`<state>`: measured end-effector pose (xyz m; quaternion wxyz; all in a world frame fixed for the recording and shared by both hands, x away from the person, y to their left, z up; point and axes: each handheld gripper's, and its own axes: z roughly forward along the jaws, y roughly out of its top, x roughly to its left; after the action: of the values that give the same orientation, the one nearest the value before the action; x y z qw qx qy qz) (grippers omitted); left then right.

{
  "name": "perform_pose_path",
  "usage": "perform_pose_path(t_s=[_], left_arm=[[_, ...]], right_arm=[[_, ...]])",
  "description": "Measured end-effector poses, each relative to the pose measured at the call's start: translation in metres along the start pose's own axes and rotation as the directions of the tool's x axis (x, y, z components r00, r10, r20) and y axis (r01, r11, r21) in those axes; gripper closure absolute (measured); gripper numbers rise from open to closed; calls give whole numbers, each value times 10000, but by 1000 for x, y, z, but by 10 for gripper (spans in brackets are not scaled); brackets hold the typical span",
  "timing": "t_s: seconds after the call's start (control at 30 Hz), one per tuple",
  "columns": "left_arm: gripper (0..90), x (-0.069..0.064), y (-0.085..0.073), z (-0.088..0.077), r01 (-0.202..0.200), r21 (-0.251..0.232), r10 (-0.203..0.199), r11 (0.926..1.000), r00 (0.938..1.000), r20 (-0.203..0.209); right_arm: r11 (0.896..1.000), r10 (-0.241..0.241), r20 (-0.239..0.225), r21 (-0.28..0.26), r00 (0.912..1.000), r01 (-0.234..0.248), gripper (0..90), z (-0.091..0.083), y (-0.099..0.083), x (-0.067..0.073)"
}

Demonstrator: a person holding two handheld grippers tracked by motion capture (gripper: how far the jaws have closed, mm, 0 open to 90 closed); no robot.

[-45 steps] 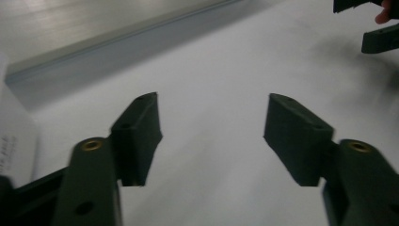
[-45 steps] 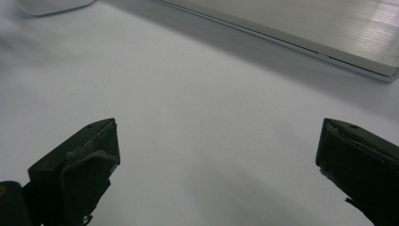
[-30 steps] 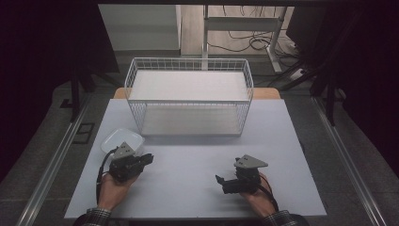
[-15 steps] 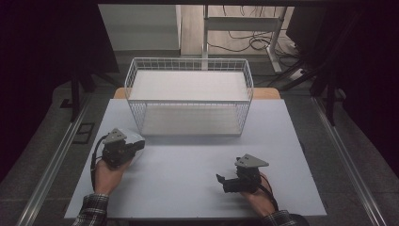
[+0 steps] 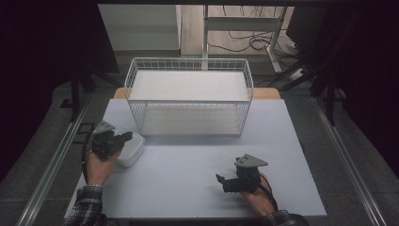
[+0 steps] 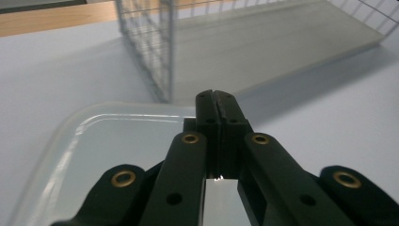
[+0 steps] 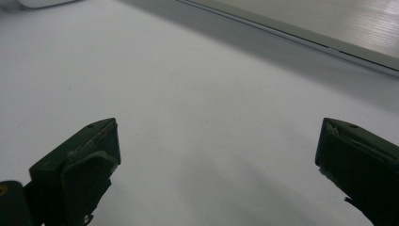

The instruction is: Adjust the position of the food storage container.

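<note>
Left gripper jaws pressed fully together, nothing visibly between them, tips hanging over a translucent plastic container: shallow, rounded corners, glossy rim. Container sits on the matte pale worktop, just off the front-left corner of the white wire basket. Basket is a rectangular grid mesh with a flat pale board inside. Right gripper jaws spread wide, empty, low over bare worktop, well clear of basket front-right. Black hard-plastic jaws with brass rivets.
</note>
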<state>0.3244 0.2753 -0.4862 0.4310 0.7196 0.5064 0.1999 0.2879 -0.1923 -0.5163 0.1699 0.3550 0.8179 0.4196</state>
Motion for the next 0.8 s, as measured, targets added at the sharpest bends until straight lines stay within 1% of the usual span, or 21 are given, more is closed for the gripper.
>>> perform_pose_path(t_s=[0.1, 0.17, 0.2, 0.27, 0.33, 0.37, 0.4, 0.43, 0.47, 0.5, 0.53, 0.63, 0.67, 0.7, 0.8], left_arm=[[897, 11, -1, -3, 173, -86, -177, 9998, 9992, -370], [897, 20, -2, -5, 274, -167, -285, 9995, 9973, -680], [897, 20, -2, -5, 274, -167, -285, 9995, 9973, -680], [897, 27, -3, -6, 364, -194, -380, 9992, 9950, -928], [897, 34, -5, -6, 452, -193, -473, 9988, 9911, -1242], [897, 37, -6, -6, 501, -193, -522, 9986, 9898, -1327], [897, 43, -9, -7, 613, -207, -638, 9979, 9853, -1582], [897, 43, -9, -7, 613, -207, -638, 9979, 9853, -1582], [897, 46, -11, -7, 653, -200, -678, 9977, 9830, -1708], [898, 51, -14, -9, 757, -228, -787, 9969, 9774, -1960], [898, 51, -14, -9, 757, -228, -787, 9969, 9774, -1960], [898, 62, -21, -12, 1175, -331, -1219, 9925, 9683, -2181], [897, 62, -21, -12, 1175, -331, -1219, 9925, 9683, -2181], [898, 65, -24, -12, 1209, -239, -1231, 9924, 9647, -2328], [898, 68, -26, -11, 1280, -177, -1286, 9916, 9630, -2368]], right_arm=[[10000, 35, -19, 26, 10000, -35, 2, 1, 0, 0], [10000, 19, -39, 76, 10000, -19, 2, 2, 0, 0], [10000, 19, -39, 76, 10000, -19, 2, 2, 0, 0], [10000, 0, -36, 93, 10000, 0, 2, 2, -1, 0], [9999, -12, -46, 112, 10000, 13, 2, 2, -1, 0], [9999, -20, -43, 129, 10000, 20, 4, 2, -1, 0], [9999, -26, -35, 149, 10000, 27, 5, 3, -1, 0], [9999, -26, -35, 149, 10000, 27, 5, 3, -1, 0], [9999, -31, -39, 159, 10000, 32, 5, 3, -1, 1], [9998, -44, -39, 177, 10000, 44, 5, 3, -1, 1], [9998, -42, -44, 193, 10000, 42, 5, 3, -1, 1], [9996, -68, -51, 277, 10000, 69, 6, 4, -1, 1], [9996, -68, -51, 277, 10000, 69, 6, 4, -1, 1], [9994, -86, -72, 340, 9999, 88, 6, 4, -2, 1], [9992, -97, -90, 375, 9999, 100, 6, 5, -2, 1]])
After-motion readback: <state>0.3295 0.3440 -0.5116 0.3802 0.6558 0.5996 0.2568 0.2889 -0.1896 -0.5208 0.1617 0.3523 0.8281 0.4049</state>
